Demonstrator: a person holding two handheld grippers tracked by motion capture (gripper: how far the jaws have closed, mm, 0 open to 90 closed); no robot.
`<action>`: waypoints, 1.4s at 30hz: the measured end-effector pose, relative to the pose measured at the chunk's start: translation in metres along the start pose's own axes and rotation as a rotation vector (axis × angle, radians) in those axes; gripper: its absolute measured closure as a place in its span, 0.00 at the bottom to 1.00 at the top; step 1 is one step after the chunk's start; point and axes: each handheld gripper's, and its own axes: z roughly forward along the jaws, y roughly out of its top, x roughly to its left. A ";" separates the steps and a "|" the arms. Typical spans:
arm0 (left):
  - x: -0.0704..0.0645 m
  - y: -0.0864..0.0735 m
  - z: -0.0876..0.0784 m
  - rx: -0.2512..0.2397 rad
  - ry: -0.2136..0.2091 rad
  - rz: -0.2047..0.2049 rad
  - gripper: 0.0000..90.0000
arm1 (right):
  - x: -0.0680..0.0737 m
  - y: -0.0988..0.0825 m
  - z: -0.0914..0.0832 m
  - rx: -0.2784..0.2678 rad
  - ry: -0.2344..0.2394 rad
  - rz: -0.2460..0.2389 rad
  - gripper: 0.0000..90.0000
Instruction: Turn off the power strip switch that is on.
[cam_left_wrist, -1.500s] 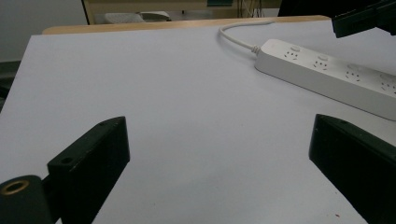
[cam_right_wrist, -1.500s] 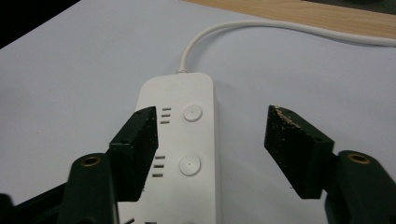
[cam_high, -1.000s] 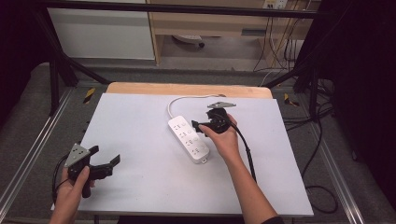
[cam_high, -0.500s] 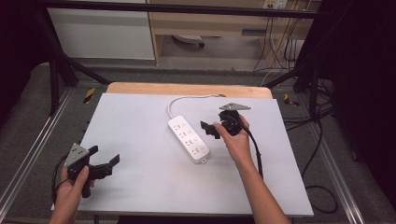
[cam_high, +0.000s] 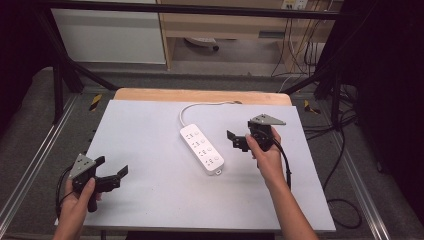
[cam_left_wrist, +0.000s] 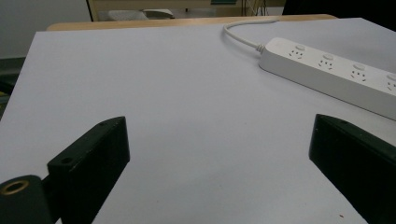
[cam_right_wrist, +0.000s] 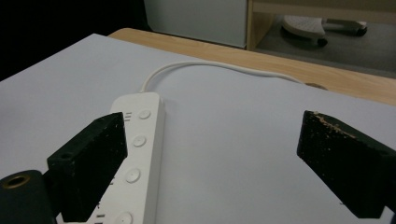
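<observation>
A white power strip (cam_high: 201, 149) is laid near the middle of the pale grey table (cam_high: 150, 210), set at a slant so that one end points toward the far left and the other toward the near right. From its far end a white cord (cam_high: 200, 106) is led in a curve toward the wooden edge (cam_high: 200, 95) at the back of the table. The right gripper (cam_high: 235, 141) is held in a hand (cam_high: 267, 155) just beside the right side of the power strip, apart from it, with its jaws pointed leftward toward the strip. Its jaws are spread wide and nothing is held between them; in the right gripper view the power strip (cam_right_wrist: 133, 163) is seen low at the left, partly behind the left jaw, with the cord (cam_right_wrist: 210, 67) arched across the table beyond. The left gripper (cam_high: 112, 172) is held in the other hand (cam_high: 77, 200) at the near left corner of the table, well apart from the power strip. Its jaws are likewise spread wide and empty, and bare table (cam_left_wrist: 187, 116) is seen between them in the left gripper view, with the power strip (cam_left_wrist: 336, 74) lying farther off at the upper right. A grey three-cornered plate is carried on top of each gripper.
</observation>
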 end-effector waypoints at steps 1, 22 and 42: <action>0.000 0.000 0.000 0.000 0.000 0.000 0.05 | -0.001 -0.001 -0.002 -0.008 -0.005 -0.011 0.10; -0.001 -0.001 0.001 0.007 -0.003 0.003 0.05 | -0.024 -0.019 -0.055 -0.109 -0.037 -0.032 0.03; -0.001 -0.001 0.001 0.008 -0.004 0.002 0.05 | -0.039 -0.054 -0.095 -0.181 -0.110 -0.037 0.02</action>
